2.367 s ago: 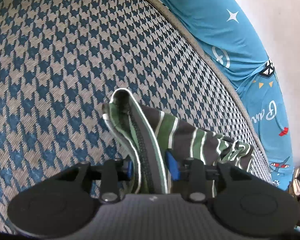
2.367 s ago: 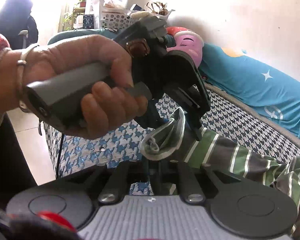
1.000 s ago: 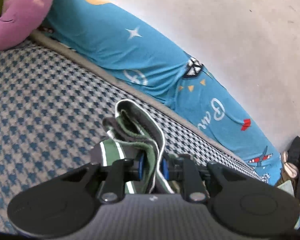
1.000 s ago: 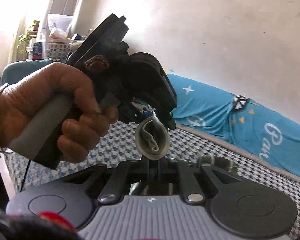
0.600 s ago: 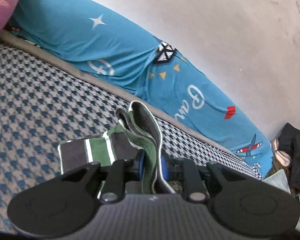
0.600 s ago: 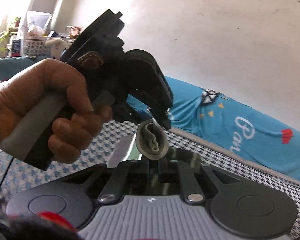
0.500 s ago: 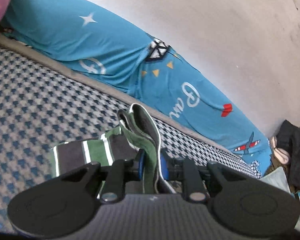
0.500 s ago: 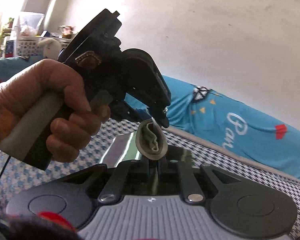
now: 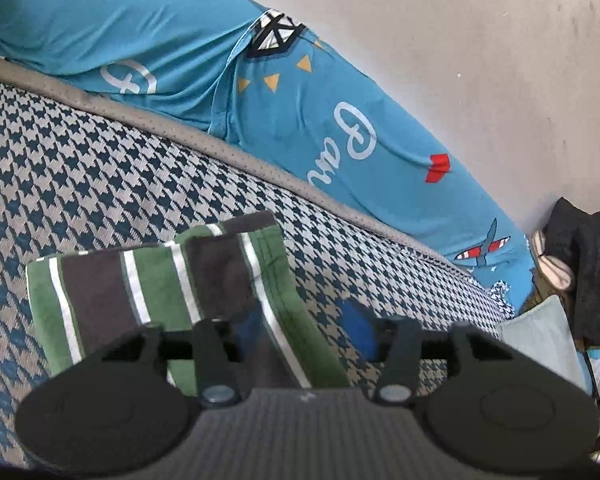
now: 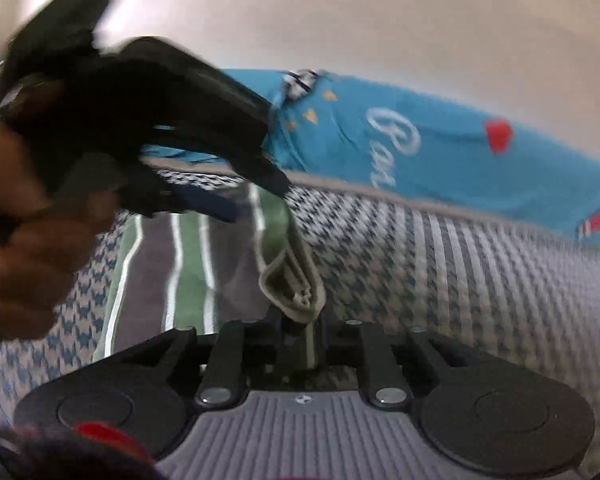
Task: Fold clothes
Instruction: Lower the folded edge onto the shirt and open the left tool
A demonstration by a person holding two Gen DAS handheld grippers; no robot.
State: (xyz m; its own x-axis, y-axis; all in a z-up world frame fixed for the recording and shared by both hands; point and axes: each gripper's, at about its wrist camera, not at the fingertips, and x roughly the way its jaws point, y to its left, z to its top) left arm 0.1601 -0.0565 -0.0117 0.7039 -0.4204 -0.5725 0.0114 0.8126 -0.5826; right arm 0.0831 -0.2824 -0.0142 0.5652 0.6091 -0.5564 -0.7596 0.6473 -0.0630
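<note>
A green, brown and white striped garment [image 9: 148, 280] lies folded flat on the blue houndstooth bed cover [image 9: 60, 168]. My left gripper [image 9: 302, 330] is open just above its right edge, blue pads spread apart, the left pad [image 9: 248, 328] over the cloth and nothing clamped. In the blurred right wrist view, my right gripper [image 10: 300, 320] is shut on a bunched hem of the garment [image 10: 188, 264], low over the cover. A hand [image 10: 24, 232] holds the left gripper [image 10: 240, 192] at upper left there, over the garment's far end.
Bright blue printed bedding [image 9: 300, 120] runs along the white wall behind the bed's grey piping [image 9: 260, 168]. Dark clothes [image 9: 584, 264] and a pale item [image 9: 540, 340] sit past the bed's right end. Bare houndstooth cover stretches left of the garment.
My left gripper has opened and let go of the garment, which now lies flat on the bed. The right gripper has come down towards the cover, still clamped on the hem.
</note>
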